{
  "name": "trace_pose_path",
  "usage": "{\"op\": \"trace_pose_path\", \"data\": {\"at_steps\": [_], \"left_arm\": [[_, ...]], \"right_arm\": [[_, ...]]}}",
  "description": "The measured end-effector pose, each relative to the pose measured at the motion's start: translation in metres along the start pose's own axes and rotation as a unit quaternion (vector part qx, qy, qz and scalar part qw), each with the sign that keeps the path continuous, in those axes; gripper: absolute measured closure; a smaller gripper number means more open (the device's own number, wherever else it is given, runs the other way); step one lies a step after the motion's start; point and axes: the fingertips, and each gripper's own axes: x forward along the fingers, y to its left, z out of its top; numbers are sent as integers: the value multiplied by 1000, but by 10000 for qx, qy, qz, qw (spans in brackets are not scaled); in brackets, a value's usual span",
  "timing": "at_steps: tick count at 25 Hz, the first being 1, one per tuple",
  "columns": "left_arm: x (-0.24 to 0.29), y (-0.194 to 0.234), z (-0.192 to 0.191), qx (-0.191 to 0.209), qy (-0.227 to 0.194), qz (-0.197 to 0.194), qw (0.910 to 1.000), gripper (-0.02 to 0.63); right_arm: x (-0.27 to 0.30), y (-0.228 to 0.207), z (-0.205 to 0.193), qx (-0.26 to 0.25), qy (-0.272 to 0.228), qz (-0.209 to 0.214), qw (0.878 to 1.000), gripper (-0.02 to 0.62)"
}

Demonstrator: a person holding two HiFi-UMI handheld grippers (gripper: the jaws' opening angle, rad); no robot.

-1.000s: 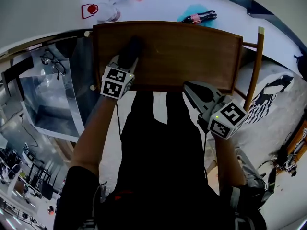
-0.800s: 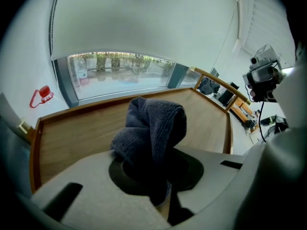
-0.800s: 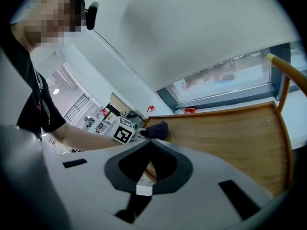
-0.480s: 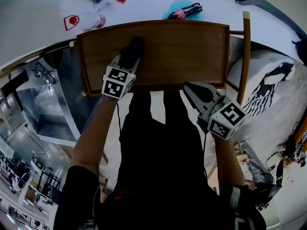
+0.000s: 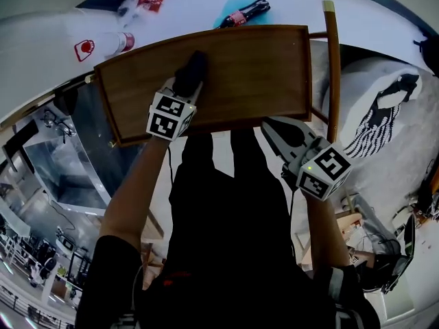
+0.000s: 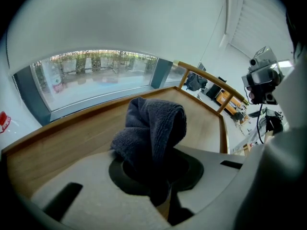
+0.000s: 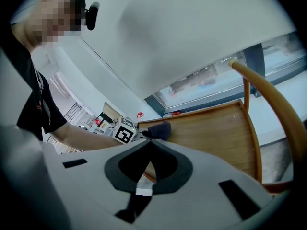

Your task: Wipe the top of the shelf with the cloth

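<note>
One broad wooden shelf top (image 5: 240, 74) is spreading out ahead of both tools, with a raised lip running round its edges. The left gripper (image 5: 184, 89) is reaching over the near edge onto the wood, toward the board's left half. Its jaws are clamping a dark grey cloth (image 6: 153, 126).

The cloth is bunching up and forward out of the jaw tips, folded over on itself. Its underside seems to be resting on the wood just ahead of the tool, though the fold is hiding the contact. From the head view the cloth is covering the left jaw tips entirely.

The right gripper (image 7: 149, 143) is hanging off the near edge at the shelf's right end, apart from the wood. Its jaws are meeting at the tips and gripping nothing, with only the shelf edge and pale floor (image 7: 139, 191) showing through the gap behind them. The cloth is lying well apart from it, across the board to its left.

Just right of that gripper a curved wooden rail (image 7: 268, 104) is rising past the shelf's end. Beyond the far edge a dark bottle (image 5: 245, 11) is lying on its side.
</note>
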Motion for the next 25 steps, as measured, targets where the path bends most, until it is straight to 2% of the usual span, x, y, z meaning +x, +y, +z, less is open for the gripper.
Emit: {"op": "trace_pose_path", "data": {"at_steps": [14,25], "left_arm": [[61,-71,47,535,101,-667,9963,546],[90,-115,68,731,129,-1018,9920,546]], "right_arm": [[-50,-34,-4,308,-360,-221,9986,591],[-69,-43,-13,521,-513,-232,9971,591]]}}
